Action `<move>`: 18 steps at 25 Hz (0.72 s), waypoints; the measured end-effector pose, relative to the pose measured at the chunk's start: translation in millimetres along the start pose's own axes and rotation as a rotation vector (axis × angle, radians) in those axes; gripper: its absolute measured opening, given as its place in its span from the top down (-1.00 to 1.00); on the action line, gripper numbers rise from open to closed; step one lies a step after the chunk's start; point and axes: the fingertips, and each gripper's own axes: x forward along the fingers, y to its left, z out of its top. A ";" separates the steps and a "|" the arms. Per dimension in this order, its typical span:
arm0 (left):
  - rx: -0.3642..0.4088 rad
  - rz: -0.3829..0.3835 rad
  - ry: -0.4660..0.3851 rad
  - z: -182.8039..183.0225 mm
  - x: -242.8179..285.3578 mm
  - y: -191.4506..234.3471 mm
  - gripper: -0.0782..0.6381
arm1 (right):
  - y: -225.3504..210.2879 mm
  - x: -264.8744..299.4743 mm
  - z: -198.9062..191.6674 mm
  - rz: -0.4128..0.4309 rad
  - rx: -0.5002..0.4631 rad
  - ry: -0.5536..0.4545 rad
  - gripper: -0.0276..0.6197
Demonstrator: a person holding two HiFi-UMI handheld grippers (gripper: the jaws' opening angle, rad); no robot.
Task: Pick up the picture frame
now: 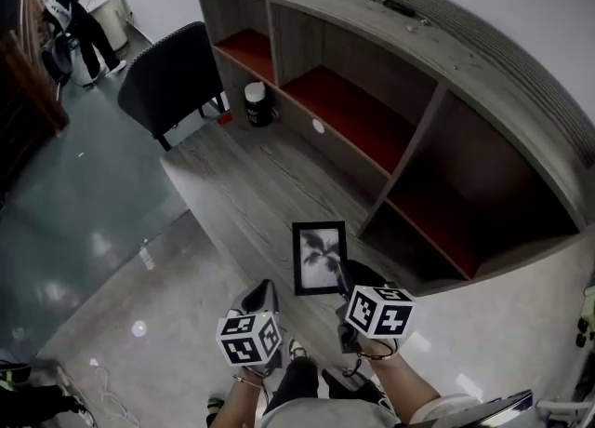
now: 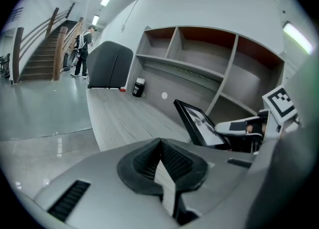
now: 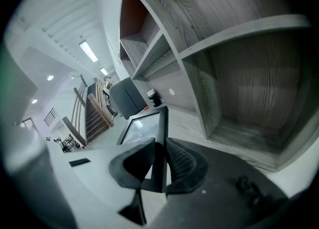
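Left gripper (image 2: pixel 161 164) hanging low, jaws pressing together on nothing | picture frame (image 1: pixel 319 258), black-edged with a grey leafy print, standing upright by the grey wooden deck's (image 1: pixel 251 184) front edge | right gripper (image 3: pixel 158 159) clamping the frame's edge | shelf unit (image 1: pixel 390 54) showing red-lined compartments, dark white-lidded jar (image 1: pixel 257 103) sitting on the deck before them

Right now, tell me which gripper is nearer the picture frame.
Right. The right gripper is shut on the edge of the picture frame; the left gripper is shut and empty, apart from it, to its left.
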 end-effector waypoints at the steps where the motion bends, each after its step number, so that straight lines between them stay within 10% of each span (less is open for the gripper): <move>1: 0.006 -0.003 -0.008 5.6 1.2 -0.8 0.75 | 0.7 -0.9 5.2 0.002 0.001 -0.011 0.65; 18: 0.128 -0.153 -0.016 31.0 -6.0 -45.2 0.75 | -1.1 -63.5 19.8 -0.058 0.093 -0.139 0.65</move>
